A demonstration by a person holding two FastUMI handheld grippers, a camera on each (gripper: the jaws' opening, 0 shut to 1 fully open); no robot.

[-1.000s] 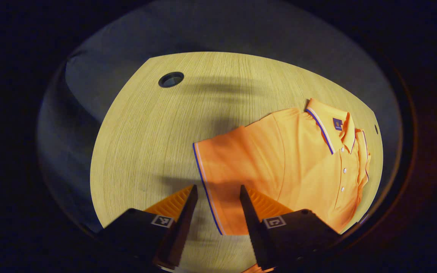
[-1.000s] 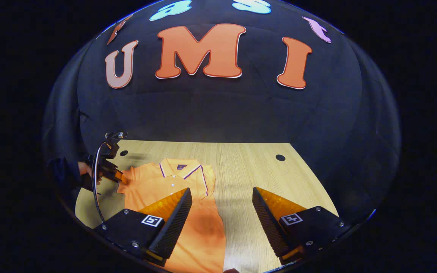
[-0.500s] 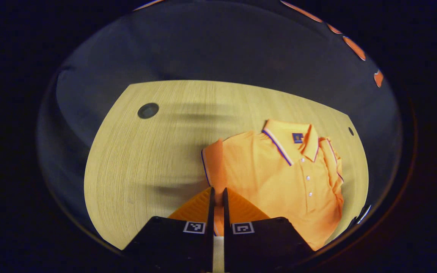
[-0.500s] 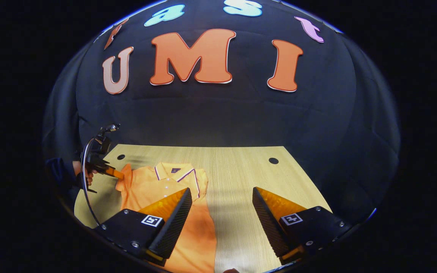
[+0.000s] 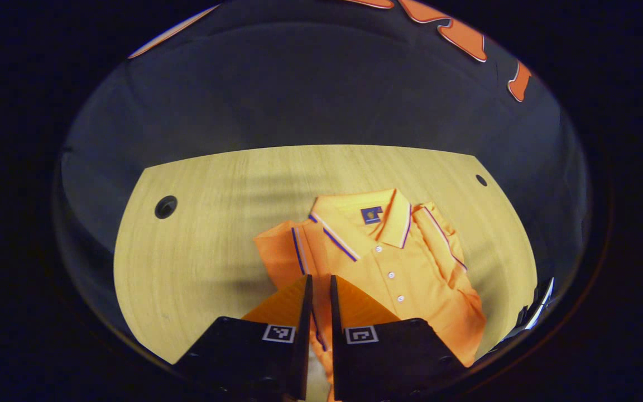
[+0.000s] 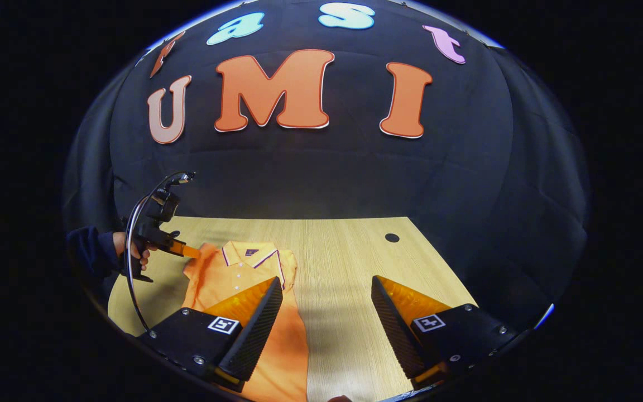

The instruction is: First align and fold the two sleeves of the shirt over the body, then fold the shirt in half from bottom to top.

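While left gripper [image 5: 318,285] jaws pinch its sleeve [image 5: 285,251], the orange shirt [image 5: 405,268] lies buttoned.

Bare table [image 6: 349,279] lay open to you right of the shirt [image 6: 232,273], your left hand-held gripper [image 6: 187,251] and hand [image 6: 132,251] crowded its far-left edge, booth wall closed the back.

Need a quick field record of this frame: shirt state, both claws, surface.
shirt: orange polo, flat on the table, collar toward the booth wall
right sleeve: folded over the body
left sleeve: pinched and lifted
left claw: shut on the left sleeve, held by a hand
right claw: open, above the lower shirt, holding nothing
surface: wooden table
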